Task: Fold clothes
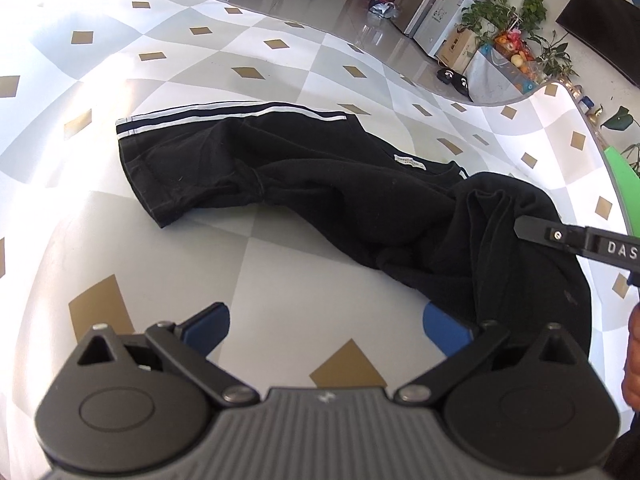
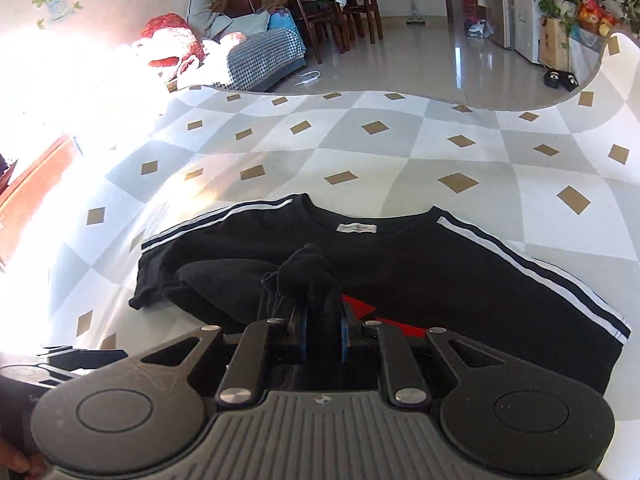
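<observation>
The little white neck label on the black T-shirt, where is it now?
In the right wrist view the white label sits inside the T-shirt collar, straight beyond the right gripper.

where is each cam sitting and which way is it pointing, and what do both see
Left wrist: sits on the left tool, open above the checked tablecloth, looking across the black T-shirt toward the room's far side with plants; the right tool's finger enters from the right.
Right wrist: sits on the right tool, shut on a bunched part of the T-shirt, facing its collar label and the dining chairs beyond.
Shared: the shirt, its white shoulder stripes, the label, the tablecloth.
</observation>
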`<state>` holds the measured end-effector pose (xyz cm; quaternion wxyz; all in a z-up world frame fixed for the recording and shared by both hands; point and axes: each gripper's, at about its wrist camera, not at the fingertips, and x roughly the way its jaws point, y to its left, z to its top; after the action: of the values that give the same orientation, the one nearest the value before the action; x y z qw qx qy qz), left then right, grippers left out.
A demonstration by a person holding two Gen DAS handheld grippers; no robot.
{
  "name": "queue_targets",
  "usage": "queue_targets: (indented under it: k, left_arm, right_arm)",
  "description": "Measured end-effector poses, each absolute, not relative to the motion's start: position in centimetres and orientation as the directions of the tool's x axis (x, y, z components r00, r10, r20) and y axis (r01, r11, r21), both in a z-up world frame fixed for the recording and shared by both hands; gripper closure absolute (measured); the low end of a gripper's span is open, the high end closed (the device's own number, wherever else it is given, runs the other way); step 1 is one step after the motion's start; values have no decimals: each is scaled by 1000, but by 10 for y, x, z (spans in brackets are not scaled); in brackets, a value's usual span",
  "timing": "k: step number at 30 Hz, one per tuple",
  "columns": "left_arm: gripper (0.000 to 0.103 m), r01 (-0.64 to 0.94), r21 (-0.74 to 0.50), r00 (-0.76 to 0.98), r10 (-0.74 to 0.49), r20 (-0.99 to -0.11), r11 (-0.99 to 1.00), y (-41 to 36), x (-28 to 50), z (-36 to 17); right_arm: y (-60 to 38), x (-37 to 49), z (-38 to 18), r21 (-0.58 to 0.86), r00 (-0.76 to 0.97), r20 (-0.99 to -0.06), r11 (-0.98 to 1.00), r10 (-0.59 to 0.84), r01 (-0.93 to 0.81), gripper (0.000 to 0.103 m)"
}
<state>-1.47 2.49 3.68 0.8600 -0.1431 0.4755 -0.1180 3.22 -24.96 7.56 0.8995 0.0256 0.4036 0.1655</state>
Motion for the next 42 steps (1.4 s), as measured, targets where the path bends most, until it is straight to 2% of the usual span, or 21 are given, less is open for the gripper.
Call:
queue_targets:
  k: [3,4,9,13,19,28,38,42]
  left_arm:
    - [0,81,-351,500,-343,-795,933,17,-7,38]
    - [0,87,-340,493,-337,-802,936,14,-3,39]
    - [0,128,-288,453,-314,-834,949,-2,21,41]
    - [0,154,-236,455,-281,-845,960,-8,41,40]
    - [0,60,-317,436,-311,-845,946,1,63,25]
    - [0,51,-312,435,-302,-848,949,0,86,19]
    - [0,41,-288,443,-275,-853,957,-5,99,9]
    - [0,37,-251,461,-239,-854,967,-4,102,9]
  right_arm:
    - [-257,51,62,147,584,-764,955,274,-256,87]
    - [-258,55,58,134,579,-775,960,256,-245,81]
    - [-257,65,42,78,516,-836,971,188,-227,68]
    - [-266,60,56,92,557,-805,971,202,-220,60]
    - [-276,45,71,199,558,-768,945,315,-258,56]
    - [-255,35,62,238,479,-781,900,400,-364,55]
    - [-240,39,43,141,474,-824,923,311,-359,54]
    - [-249,41,46,159,496,-808,928,318,-336,74]
